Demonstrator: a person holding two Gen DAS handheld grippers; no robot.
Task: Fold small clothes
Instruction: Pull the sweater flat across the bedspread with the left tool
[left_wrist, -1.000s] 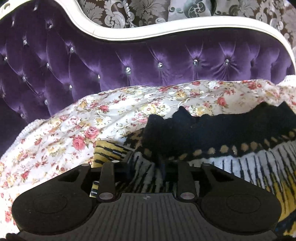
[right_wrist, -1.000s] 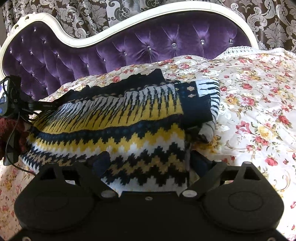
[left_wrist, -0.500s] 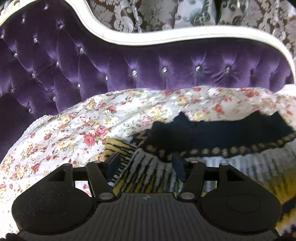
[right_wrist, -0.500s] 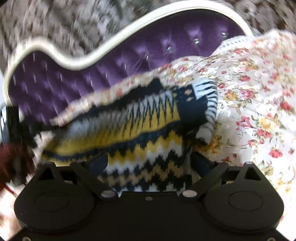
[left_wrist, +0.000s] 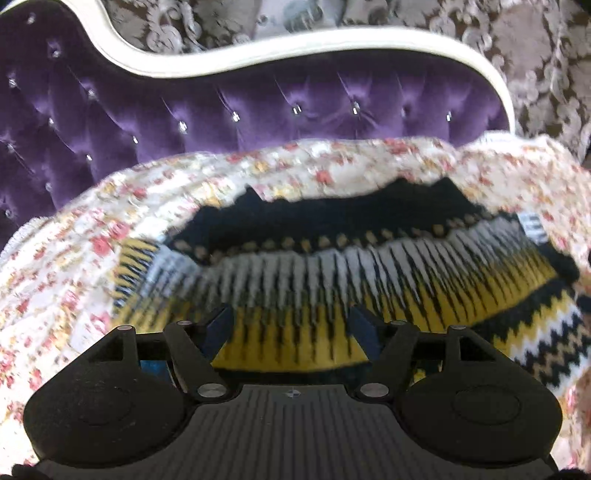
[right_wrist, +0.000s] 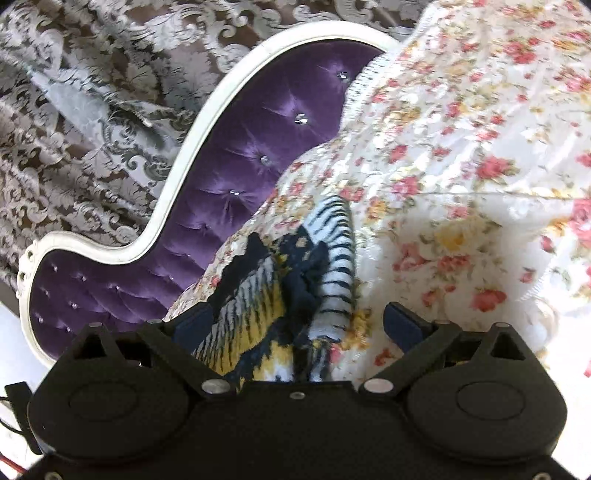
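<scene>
left wrist view: the left gripper (left_wrist: 291, 326) is seen with jaws parted and opening, above the yellow band of the knitted sweater (left_wrist: 369, 266); the pads are not pressed on it. the sweater is spread on the floral bedspread (left_wrist: 74, 258) before the purple headboard (left_wrist: 258, 110). no writing can be read.

right wrist view: the right gripper (right_wrist: 299, 326) is held wide apart over the sweater's (right_wrist: 258, 295) bunched edge, nothing clamped. a patterned curtain (right_wrist: 74, 110) is noted behind.
</scene>
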